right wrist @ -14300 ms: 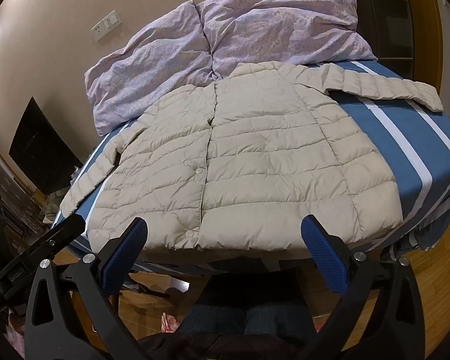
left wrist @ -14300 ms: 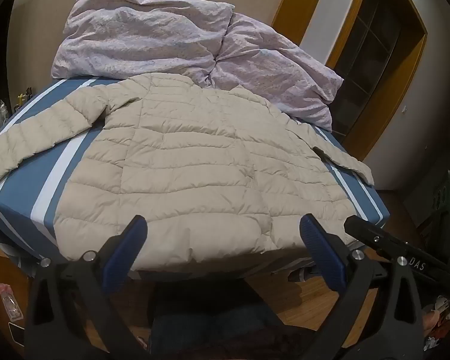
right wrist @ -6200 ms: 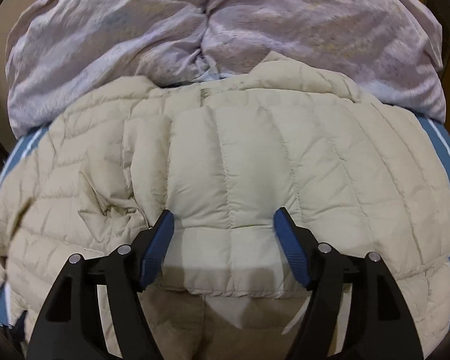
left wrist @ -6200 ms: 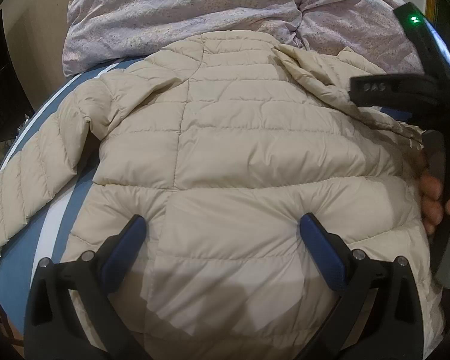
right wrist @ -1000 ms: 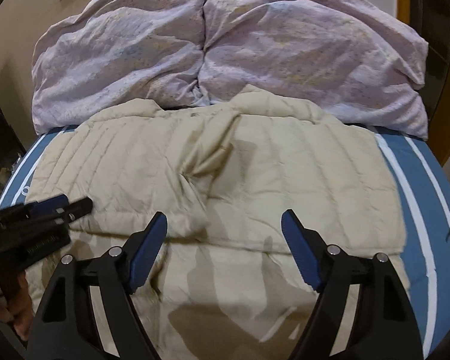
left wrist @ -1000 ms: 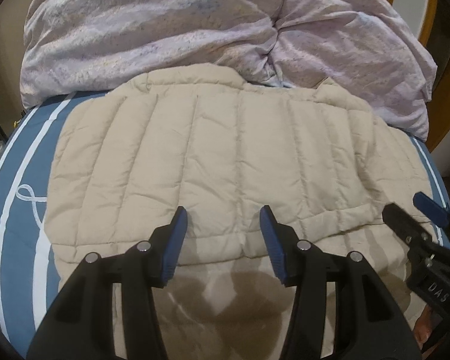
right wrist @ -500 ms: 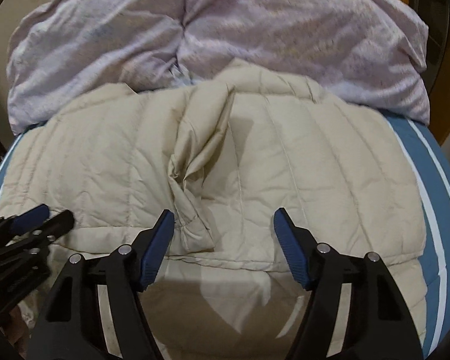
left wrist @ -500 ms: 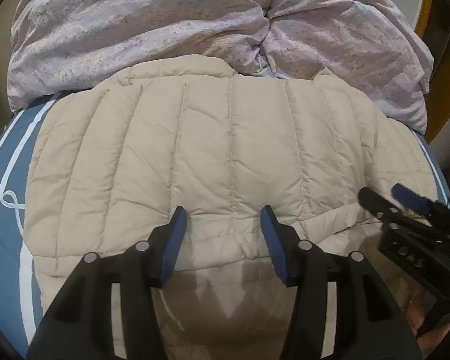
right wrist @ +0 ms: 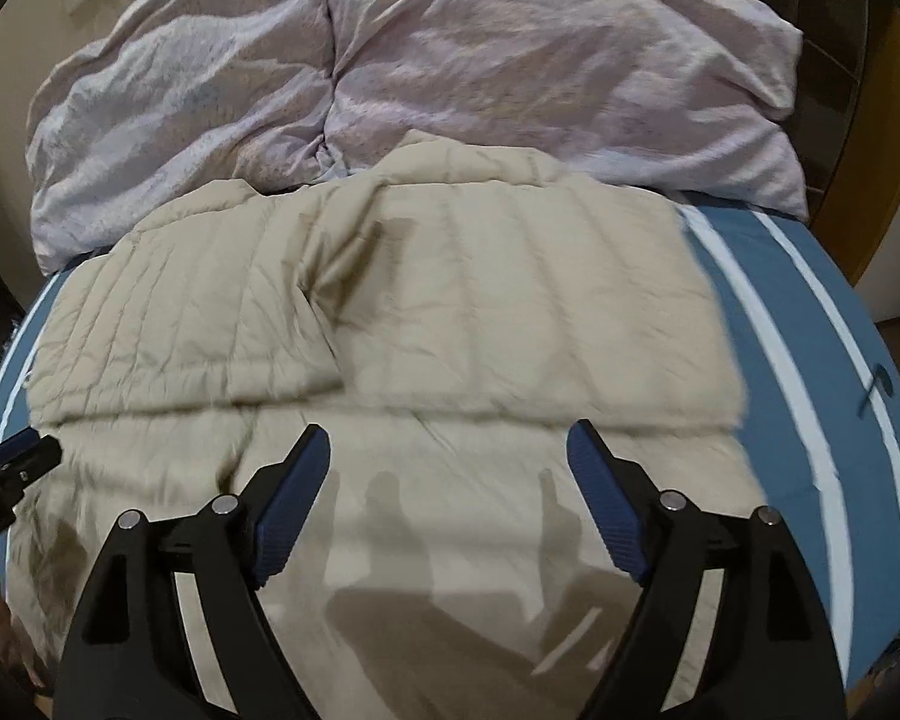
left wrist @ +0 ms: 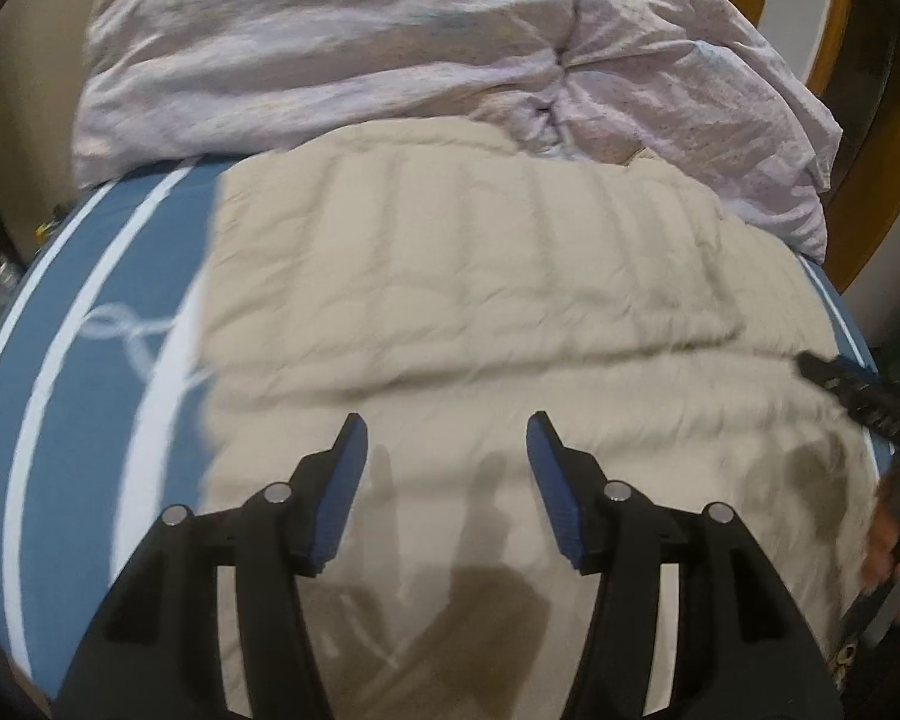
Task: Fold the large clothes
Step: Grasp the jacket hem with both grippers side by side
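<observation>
A beige quilted puffer jacket (left wrist: 480, 276) lies on the bed with both sides folded in over its middle; it also shows in the right wrist view (right wrist: 510, 300). The folded flaps end at a crosswise edge, with the lower part of the jacket spread flat toward me. My left gripper (left wrist: 447, 450) hovers open and empty above the lower left part. My right gripper (right wrist: 450, 462) hovers open and empty above the lower right part. Each gripper shows at the edge of the other's view, the right gripper (left wrist: 852, 390) and the left gripper (right wrist: 12, 462).
A crumpled lilac duvet (left wrist: 420, 48) is heaped at the head of the bed behind the jacket, also in the right wrist view (right wrist: 450, 60). The blue sheet with white stripes (left wrist: 90, 330) shows on both sides of the jacket (right wrist: 810, 330). A wooden door frame (left wrist: 858, 120) stands at right.
Both grippers have pulled back toward me and risen from the folded edge. The right gripper's jaws have opened wider. The jacket stays folded as before.
</observation>
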The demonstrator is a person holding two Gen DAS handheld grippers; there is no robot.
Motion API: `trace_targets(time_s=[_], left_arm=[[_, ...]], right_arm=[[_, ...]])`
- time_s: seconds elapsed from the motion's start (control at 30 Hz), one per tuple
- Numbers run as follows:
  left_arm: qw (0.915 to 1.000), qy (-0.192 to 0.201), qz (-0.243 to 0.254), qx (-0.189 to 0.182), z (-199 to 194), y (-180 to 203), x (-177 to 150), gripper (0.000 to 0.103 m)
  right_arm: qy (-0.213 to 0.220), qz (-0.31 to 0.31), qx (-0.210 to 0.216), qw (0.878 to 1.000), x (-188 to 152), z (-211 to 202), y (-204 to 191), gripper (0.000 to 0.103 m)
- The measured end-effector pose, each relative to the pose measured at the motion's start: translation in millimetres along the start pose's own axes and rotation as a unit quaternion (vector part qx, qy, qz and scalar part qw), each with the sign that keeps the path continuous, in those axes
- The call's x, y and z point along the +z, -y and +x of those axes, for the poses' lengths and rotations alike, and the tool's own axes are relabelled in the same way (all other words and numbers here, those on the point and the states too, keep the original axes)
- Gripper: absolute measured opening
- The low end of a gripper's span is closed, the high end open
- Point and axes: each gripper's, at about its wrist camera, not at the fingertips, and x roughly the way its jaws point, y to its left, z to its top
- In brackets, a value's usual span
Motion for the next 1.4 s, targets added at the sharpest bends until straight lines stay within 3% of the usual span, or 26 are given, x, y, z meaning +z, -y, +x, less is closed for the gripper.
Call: trace_targets(time_s=[0.2, 0.47, 0.7, 1.0, 1.1, 1.4], left_arm=[[0.9988, -0.003, -0.048, -0.007, -36, -56, -61, 0.055], [0.9964, 0.005, -0.078, -0.032, -66, -91, -119, 0.055], [0.9947, 0.006, -0.091, -0.047, -72, -100, -144, 0.055], [0.9943, 0.01, -0.09, -0.055, -78, -96, -153, 0.054], [0.9942, 0.012, -0.091, -0.057, -80, -95, -156, 0.051], [0.9928, 0.021, -0.096, -0.068, -87, -93, -171, 0.044]], right_arm=[[-0.001, -0.008, -0.004, 1.0, -43, -40, 35, 0.086], [-0.005, 0.001, 0.002, 1.0, -109, -77, 88, 0.086], [-0.012, 0.046, 0.014, 0.999, -146, -87, 126, 0.086], [-0.015, 0.059, 0.02, 0.998, -161, -88, 136, 0.085], [-0.008, 0.059, 0.025, 0.998, -167, -89, 137, 0.08], [0.007, 0.034, 0.056, 0.998, -178, -96, 124, 0.045]])
